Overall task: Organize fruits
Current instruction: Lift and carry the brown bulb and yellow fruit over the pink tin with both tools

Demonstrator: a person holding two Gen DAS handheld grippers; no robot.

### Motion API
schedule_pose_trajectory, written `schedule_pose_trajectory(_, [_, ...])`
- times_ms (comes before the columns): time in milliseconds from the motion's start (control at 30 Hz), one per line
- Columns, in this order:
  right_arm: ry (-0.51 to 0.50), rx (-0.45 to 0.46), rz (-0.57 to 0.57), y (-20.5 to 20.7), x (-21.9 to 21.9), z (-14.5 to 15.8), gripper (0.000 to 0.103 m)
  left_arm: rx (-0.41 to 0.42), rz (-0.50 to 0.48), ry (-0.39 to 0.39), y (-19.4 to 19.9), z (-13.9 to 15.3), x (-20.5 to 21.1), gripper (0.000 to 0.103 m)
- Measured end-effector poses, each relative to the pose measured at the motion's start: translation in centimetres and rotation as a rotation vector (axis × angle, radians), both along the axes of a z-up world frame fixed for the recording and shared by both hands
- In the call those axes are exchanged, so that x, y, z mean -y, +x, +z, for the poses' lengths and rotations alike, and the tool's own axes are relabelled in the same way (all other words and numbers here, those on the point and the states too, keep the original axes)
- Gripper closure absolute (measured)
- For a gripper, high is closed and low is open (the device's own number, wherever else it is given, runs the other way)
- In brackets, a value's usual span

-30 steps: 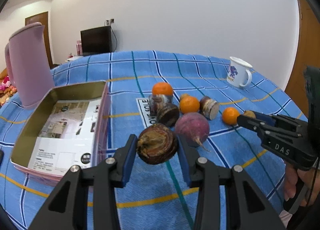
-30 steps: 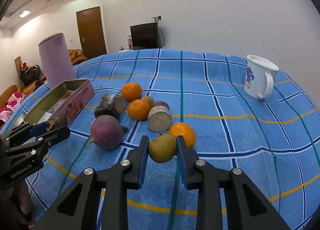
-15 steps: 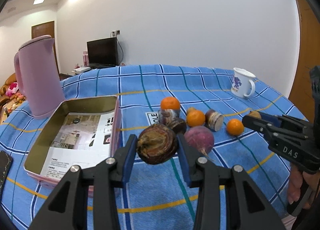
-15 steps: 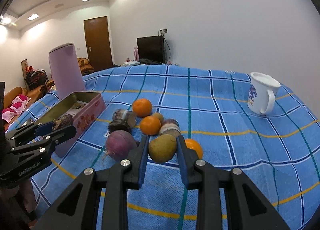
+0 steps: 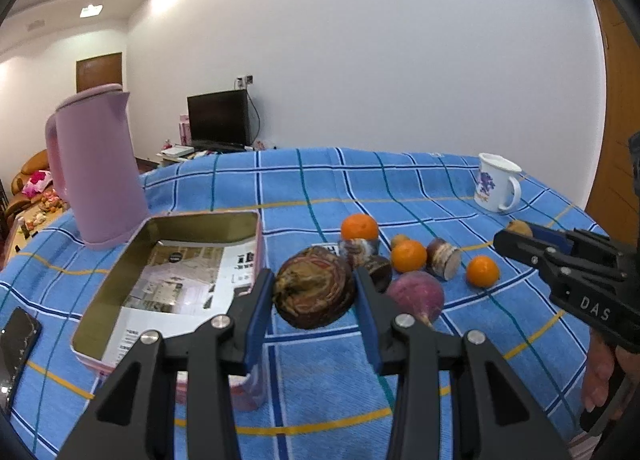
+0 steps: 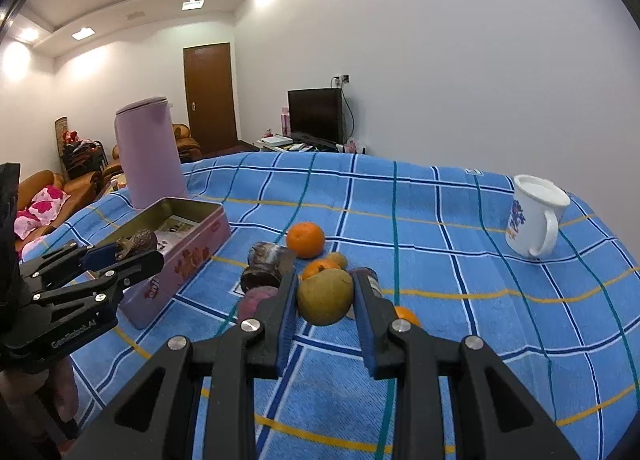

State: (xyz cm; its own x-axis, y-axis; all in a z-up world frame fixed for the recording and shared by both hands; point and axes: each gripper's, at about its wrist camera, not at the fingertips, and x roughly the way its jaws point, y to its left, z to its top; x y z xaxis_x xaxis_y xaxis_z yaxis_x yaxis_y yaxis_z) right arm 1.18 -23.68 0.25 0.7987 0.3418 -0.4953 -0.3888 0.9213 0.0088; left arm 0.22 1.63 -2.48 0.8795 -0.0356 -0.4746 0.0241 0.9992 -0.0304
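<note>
Blue plaid cloth (image 5: 320, 380) covers the table in a white-walled living room. At six o'clock in the left wrist view, the left gripper (image 5: 314, 292) is clamped on a wrinkled dark-brown fruit (image 5: 314, 286), carried clear of the cloth just beside the open tin box (image 5: 120, 284), apparently its destination. The right gripper (image 6: 325, 296) is closed on a yellow-green pear (image 6: 325, 296), likewise lifted off the table, seemingly so both pieces can be dropped in together. Outward from the fingers, toward twelve o'clock, the rest of the fruit waits on the cloth: a purple round root (image 5: 416, 294) and three oranges (image 5: 408, 256). At ten o'clock stands a pink jug (image 5: 96, 168); at two o'clock, a white mug (image 5: 496, 184).
</note>
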Motion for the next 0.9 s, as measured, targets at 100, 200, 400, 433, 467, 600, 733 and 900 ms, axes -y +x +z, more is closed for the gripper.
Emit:
schedule_pose_trajectory(100, [0.003, 0.011, 0.006, -0.1, -0.3, 0.2, 0.074, 0.014, 0.004, 0.001, -0.2, 0.3, -0.1, 0.062])
schedule_pose_trajectory(200, [0.006, 0.023, 0.011, -0.3, -0.5, 0.5, 0.074, 0.03, 0.003, 0.002, -0.4, 0.5, -0.2, 0.062])
schedule_pose_trajectory(400, [-0.003, 0.043, 0.036, -0.3, -1.2, 1.2, 0.074, 0.041, 0.012, 0.007, -0.5, 0.8, -0.3, 0.062])
schedule_pose_trajectory(433, [-0.005, 0.046, 0.041, -0.2, -1.4, 1.4, 0.074, 0.043, 0.016, 0.006, -0.5, 0.8, -0.4, 0.062])
schedule_pose_trajectory(467, [-0.006, 0.046, 0.047, -0.2, -1.5, 1.5, 0.074, 0.044, 0.018, 0.007, -0.5, 0.8, -0.4, 0.062])
schedule_pose_trajectory(600, [-0.003, 0.053, 0.061, -0.1, -2.0, 1.9, 0.074, 0.053, 0.03, 0.023, -0.6, 1.0, -0.5, 0.062])
schedule_pose_trajectory(733, [0.002, 0.056, 0.069, -0.1, -2.4, 2.0, 0.074, 0.055, 0.039, 0.029, -0.5, 1.0, -0.6, 0.062])
schedule_pose_trajectory(900, [0.002, 0.061, 0.081, 0.1, -2.8, 2.3, 0.074, 0.063, 0.051, 0.045, -0.8, 1.2, -0.8, 0.062])
